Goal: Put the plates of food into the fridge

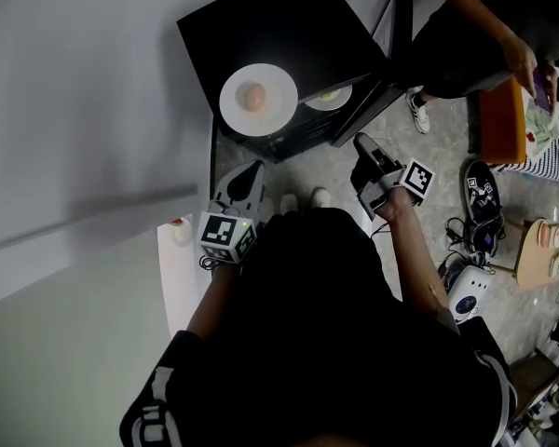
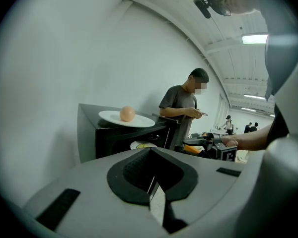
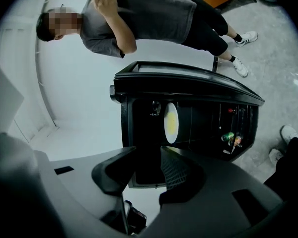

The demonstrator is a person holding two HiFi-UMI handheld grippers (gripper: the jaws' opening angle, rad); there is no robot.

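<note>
Small black fridge, open, on the far speckled grey floor by a smooth white wall.
One round white plate sits on top, a second plate inside; the left gripper has its jaws pressed together, the right gripper has them spread, both empty.

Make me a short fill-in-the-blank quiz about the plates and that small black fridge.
1. The plate holding a round peach-coloured item sits ___ the fridge.
2. A second plate, with yellow food, sits ___ the fridge.
3. The fridge door stands ___.
4. The jaws of the right gripper hold ___.

Missing words: on top of; inside; open; nothing.
</note>
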